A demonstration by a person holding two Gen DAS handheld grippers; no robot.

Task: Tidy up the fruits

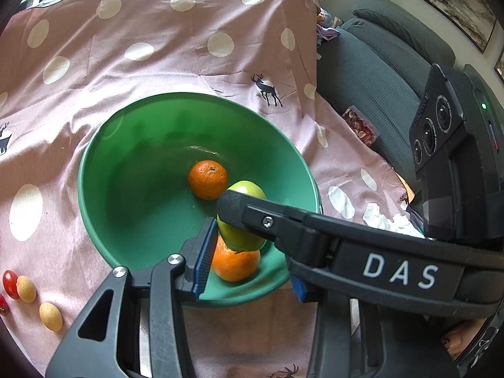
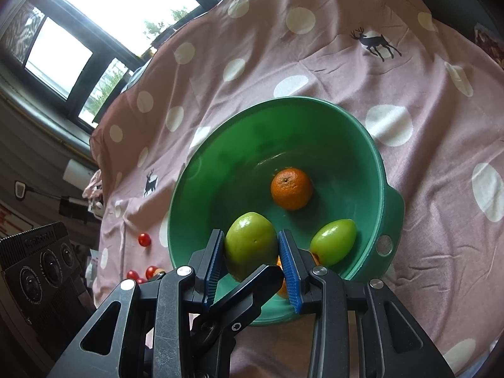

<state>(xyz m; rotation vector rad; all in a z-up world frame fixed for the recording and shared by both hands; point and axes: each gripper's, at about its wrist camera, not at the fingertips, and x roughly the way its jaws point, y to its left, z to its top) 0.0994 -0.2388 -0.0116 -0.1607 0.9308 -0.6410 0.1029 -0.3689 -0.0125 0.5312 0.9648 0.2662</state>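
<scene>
A green bowl (image 1: 104,170) (image 2: 195,189) sits on a pink dotted cloth. It holds an orange mandarin (image 1: 208,179) (image 2: 291,189), a second mandarin (image 1: 236,263) near the front wall, and a green fruit (image 2: 334,245). My right gripper (image 2: 252,249) is shut on another green fruit (image 2: 250,241) (image 1: 242,236) just inside the bowl's near rim. In the left wrist view the right gripper's finger (image 1: 267,217) crosses in front. My left gripper (image 1: 249,271) stands open at the bowl's near edge, around the front mandarin without touching it.
Small red and yellow fruits (image 1: 26,288) lie on the cloth left of the bowl; red ones (image 2: 144,239) also show in the right wrist view. A dark sofa (image 1: 378,72) stands to the right, with crumpled white tissue (image 1: 387,217) at the cloth's edge. Windows are behind.
</scene>
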